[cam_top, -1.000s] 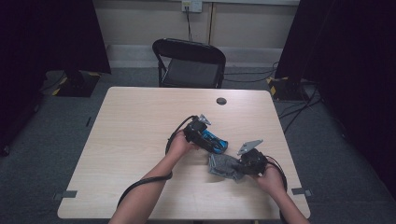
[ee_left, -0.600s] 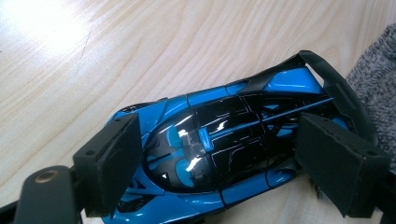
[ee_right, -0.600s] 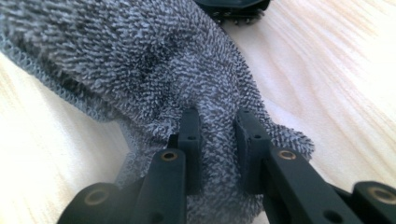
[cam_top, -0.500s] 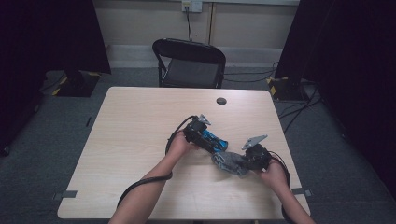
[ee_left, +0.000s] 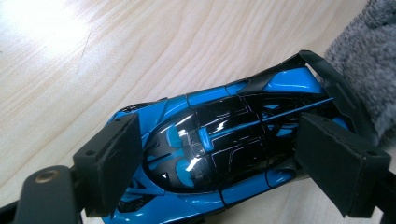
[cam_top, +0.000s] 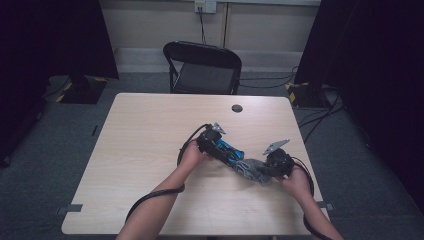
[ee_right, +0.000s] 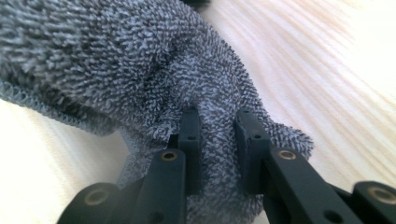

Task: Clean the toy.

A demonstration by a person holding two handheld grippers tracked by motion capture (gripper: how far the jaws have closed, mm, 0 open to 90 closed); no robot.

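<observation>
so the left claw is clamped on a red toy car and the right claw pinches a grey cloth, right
Not quite: the toy car in the left claw is blue and black, not red, as the left gripper view shows. The right claw does pinch the grey cloth.

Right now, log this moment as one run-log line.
left gripper: shut on blue-and-black toy car | right gripper: shut on grey terry cloth | cloth touches car's rear

We see a toy car (ee_left: 224,149) w/ glossy blue-and-black plastic shell, a grey cloth (ee_right: 140,70) w/ rough looped terry pile, matt black foam-like pads (ee_left: 343,163), and a smooth pale wood-grain table (cam_top: 150,140).
</observation>
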